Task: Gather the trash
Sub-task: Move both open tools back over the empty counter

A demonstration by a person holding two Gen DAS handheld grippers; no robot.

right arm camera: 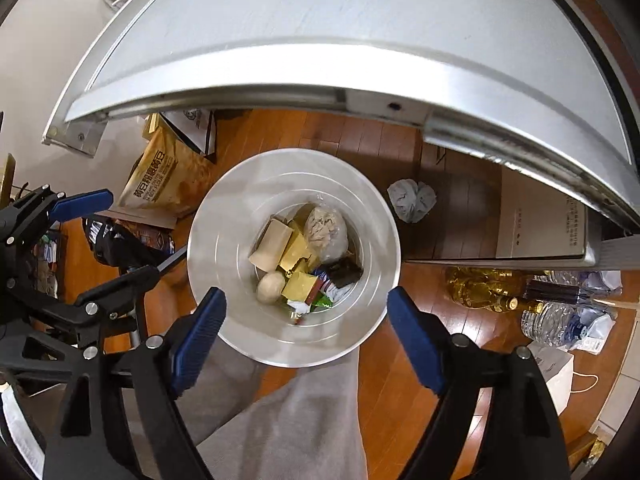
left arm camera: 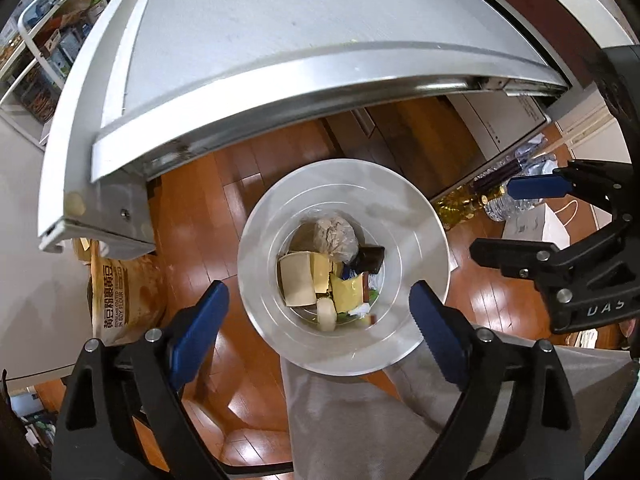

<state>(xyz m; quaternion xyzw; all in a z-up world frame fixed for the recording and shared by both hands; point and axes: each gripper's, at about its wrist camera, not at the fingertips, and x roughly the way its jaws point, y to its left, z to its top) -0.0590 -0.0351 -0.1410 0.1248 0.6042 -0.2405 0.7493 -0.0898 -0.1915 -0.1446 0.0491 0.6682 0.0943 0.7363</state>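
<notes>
A: Where's the trash?
B: In the bin [left arm camera: 344,272], a round white one on the wood floor [left arm camera: 200,216] just below the counter [left arm camera: 280,40] edge. Wrappers, a beige block and a clear bag of crumpled paper lie at its bottom.
A: And the grippers?
B: Both point down over the bin. The left gripper [left arm camera: 320,312] has its fingers apart, nothing between them. The right gripper [right arm camera: 304,316] is the same: blue fingers spread, empty.
A: Anything loose?
B: A crumpled wad [right arm camera: 412,200] on the floor beside the bin.
</notes>
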